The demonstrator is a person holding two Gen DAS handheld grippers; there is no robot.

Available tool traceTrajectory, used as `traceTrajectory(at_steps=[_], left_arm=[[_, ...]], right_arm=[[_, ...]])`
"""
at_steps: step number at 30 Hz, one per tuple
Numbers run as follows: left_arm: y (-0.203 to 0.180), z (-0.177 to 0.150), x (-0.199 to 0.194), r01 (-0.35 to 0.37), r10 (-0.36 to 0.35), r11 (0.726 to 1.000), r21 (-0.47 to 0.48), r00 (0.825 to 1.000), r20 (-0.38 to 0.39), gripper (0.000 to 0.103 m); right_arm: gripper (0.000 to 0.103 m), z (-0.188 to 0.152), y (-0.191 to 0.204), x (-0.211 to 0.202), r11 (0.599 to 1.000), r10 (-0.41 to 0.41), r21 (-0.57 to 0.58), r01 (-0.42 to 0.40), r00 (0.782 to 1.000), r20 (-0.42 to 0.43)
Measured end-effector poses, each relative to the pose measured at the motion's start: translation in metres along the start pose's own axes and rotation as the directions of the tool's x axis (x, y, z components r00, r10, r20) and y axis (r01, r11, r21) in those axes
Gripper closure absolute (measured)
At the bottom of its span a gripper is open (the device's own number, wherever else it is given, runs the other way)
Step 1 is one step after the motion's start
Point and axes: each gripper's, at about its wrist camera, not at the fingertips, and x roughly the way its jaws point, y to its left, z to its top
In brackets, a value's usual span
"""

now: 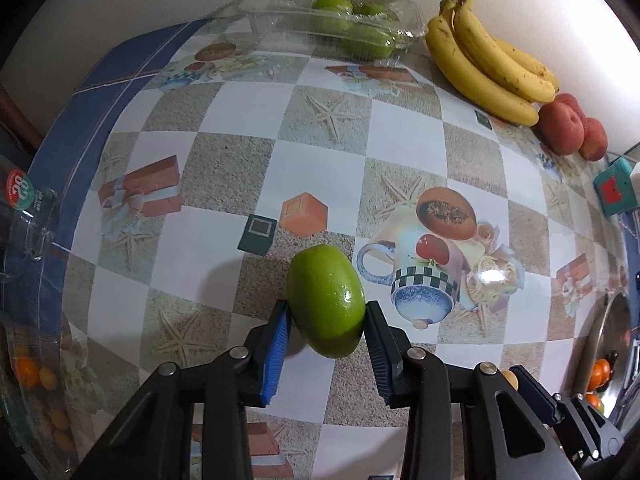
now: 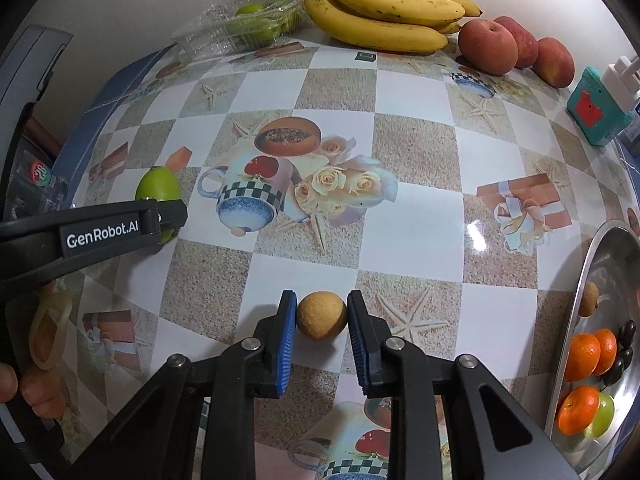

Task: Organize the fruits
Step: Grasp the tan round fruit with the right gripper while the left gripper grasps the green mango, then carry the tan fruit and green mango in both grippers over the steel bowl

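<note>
Left claw [image 1: 326, 316] clamped on a green fruit [image 1: 326, 300] over the desk [image 1: 280, 128]. Right claw [image 2: 322, 320] brackets a small tan fruit [image 2: 321, 315] resting on the desk; contact cannot be told.

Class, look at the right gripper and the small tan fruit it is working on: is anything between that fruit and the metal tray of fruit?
Nothing visible does. The tan fruit sits between the right gripper's fingers, and only bare tablecloth separates it from the metal tray at right.

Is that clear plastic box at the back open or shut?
Open: the clear box shows its lid tipped back, green fruits exposed inside.
</note>
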Motion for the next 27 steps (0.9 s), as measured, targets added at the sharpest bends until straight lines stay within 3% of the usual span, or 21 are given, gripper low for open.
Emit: traceTrajectory(at_steps=[27], left_arm=[[-0.019, -0.038, -0.044, 0.064, -0.064, 0.998, 0.013, 0.998, 0.010, 0.063]], right_arm=[[0.076, -0.019, -0.032, -0.066, 0.994, -0.040, 0.104, 0.031, 0.996, 0.082]])
